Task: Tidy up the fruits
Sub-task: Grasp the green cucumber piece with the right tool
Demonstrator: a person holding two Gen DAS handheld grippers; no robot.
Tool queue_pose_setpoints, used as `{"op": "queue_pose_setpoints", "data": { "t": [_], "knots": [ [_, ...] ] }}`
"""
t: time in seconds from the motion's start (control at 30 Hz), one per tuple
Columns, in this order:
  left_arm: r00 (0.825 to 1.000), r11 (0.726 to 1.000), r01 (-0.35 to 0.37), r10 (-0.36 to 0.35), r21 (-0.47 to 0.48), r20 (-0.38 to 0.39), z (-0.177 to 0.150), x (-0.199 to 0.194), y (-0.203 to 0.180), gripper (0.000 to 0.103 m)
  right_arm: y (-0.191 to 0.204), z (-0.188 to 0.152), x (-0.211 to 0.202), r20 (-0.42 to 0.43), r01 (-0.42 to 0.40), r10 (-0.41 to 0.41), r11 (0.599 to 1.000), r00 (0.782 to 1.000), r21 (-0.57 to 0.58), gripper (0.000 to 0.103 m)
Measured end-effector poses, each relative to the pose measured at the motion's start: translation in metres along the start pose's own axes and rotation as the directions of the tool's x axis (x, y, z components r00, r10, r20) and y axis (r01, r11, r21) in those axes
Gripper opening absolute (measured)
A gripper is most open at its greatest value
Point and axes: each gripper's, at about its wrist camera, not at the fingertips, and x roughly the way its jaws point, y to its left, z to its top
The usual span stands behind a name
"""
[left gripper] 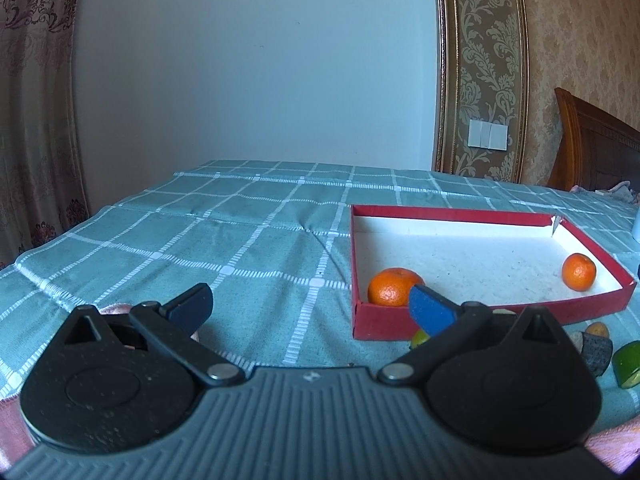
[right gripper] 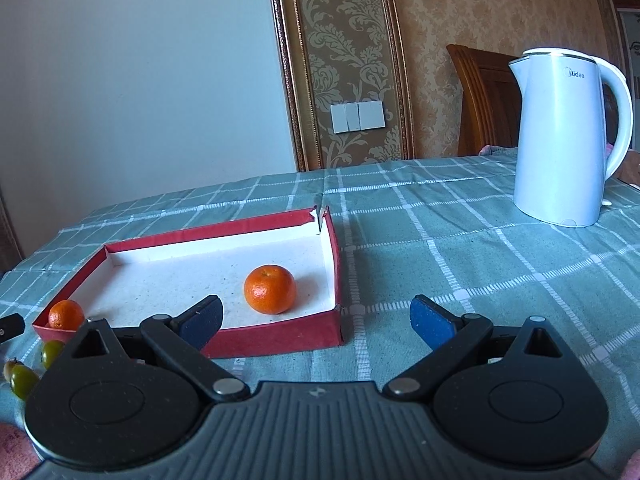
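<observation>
Holding both tools low over the checked tablecloth [right gripper: 440,240], we have the red box [right gripper: 276,336] as our landmark. Two oranges already sit inside it: one in the box's near left corner [left gripper: 394,287], the other toward its right wall [right gripper: 270,289].

Our left gripper [left gripper: 312,306] stands wide open and grips nothing; its right pad overlaps the box's near left corner in the left wrist view, though we cannot tell whether it touches. Our right gripper [right gripper: 316,320] is just as widely spread and also empty, hovering before the box's near right corner.

Loose fruit lies outside the box, just in front of its near wall: small green fruits [right gripper: 24,382] by the near left corner, a cut green piece [left gripper: 629,364] and a dark chunk [left gripper: 597,355] further along that wall. What the dark chunk is, we cannot say.

We judge these green fruits light, smooth and round, so likely to roll or squirt out of a hard pinch. Best to close across the widest part with gentle pressure. The cut piece is probably soft and wet on its face; we would take it by the rind sides.

A white kettle [right gripper: 568,136] stands well beyond the box's right side, out of our way.
</observation>
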Motion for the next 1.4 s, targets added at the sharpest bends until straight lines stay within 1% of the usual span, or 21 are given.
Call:
{"op": "queue_pose_setpoints", "data": {
  "t": [0.1,0.23,0.37,0.47,0.67,0.83,0.87,0.9,0.93,0.97,1.0,1.07,1.17,1.23,1.3,1.4],
  "knots": [
    [1.000,1.000,-0.007,0.007,-0.003,-0.017,0.000,0.002,0.001,0.103,0.006,0.006,-0.017,0.000,-0.009,0.009,0.999,1.000,-0.032,0.101],
    [0.999,1.000,-0.008,0.008,0.004,-0.037,0.001,0.005,0.000,0.103,0.013,0.008,-0.037,-0.027,-0.036,0.033,0.993,0.999,-0.114,0.101],
    [0.999,1.000,-0.007,0.008,0.003,-0.041,0.001,0.006,0.000,0.103,0.018,-0.002,-0.049,-0.082,-0.069,0.055,0.979,0.995,-0.190,0.101],
    [0.999,1.000,-0.003,0.003,0.000,-0.042,0.002,0.007,0.000,0.103,0.019,-0.014,-0.052,-0.120,-0.063,0.035,0.968,0.992,-0.241,0.101],
    [0.999,1.000,0.000,0.000,-0.008,-0.041,0.002,0.007,0.001,0.103,0.020,-0.029,-0.048,-0.167,-0.099,0.058,0.963,0.984,-0.251,0.100],
    [0.999,1.000,0.003,-0.003,-0.011,-0.041,0.001,0.007,0.002,0.103,0.030,-0.034,-0.041,-0.155,-0.117,0.081,0.963,0.985,-0.242,0.099],
    [0.999,1.000,0.004,-0.004,-0.012,-0.041,0.001,0.006,0.002,0.103,0.033,-0.034,-0.039,-0.156,-0.121,0.085,0.963,0.984,-0.243,0.094],
    [0.999,1.000,0.005,-0.006,-0.013,-0.041,0.001,0.006,0.003,0.103,0.035,-0.034,-0.036,-0.157,-0.126,0.089,0.962,0.984,-0.243,0.086],
    [0.999,1.000,0.006,-0.007,-0.014,-0.042,0.001,0.007,0.003,0.103,0.037,-0.035,-0.033,-0.165,-0.136,0.097,0.960,0.982,-0.244,0.081],
    [0.999,1.000,0.008,-0.009,-0.016,-0.042,0.001,0.007,0.003,0.103,0.039,-0.035,-0.029,-0.178,-0.145,0.102,0.959,0.979,-0.244,0.073],
    [0.999,1.000,0.009,-0.009,-0.016,-0.042,0.001,0.007,0.003,0.103,0.040,-0.036,-0.025,-0.191,-0.151,0.105,0.958,0.976,-0.245,0.069],
    [0.999,1.000,0.011,-0.012,-0.018,-0.042,0.001,0.006,0.003,0.103,0.044,-0.038,-0.019,-0.202,-0.157,0.107,0.956,0.974,-0.249,0.068],
    [0.999,1.000,0.017,-0.018,-0.021,-0.044,0.001,0.007,0.004,0.103,0.047,-0.040,-0.012,-0.220,-0.171,0.116,0.953,0.969,-0.252,0.059],
    [0.999,1.000,0.020,-0.021,-0.022,-0.044,0.001,0.007,0.004,0.103,0.049,-0.041,-0.009,-0.234,-0.182,0.123,0.951,0.964,-0.251,0.052],
    [0.999,0.999,0.022,-0.023,-0.023,-0.044,0.001,0.007,0.004,0.103,0.050,-0.042,-0.008,-0.239,-0.196,0.136,0.948,0.961,-0.250,0.040],
    [0.999,0.999,0.024,-0.026,-0.025,-0.045,0.001,0.007,0.004,0.103,0.051,-0.042,-0.011,-0.228,-0.188,0.130,0.949,0.965,-0.254,0.039]
  ]
}}
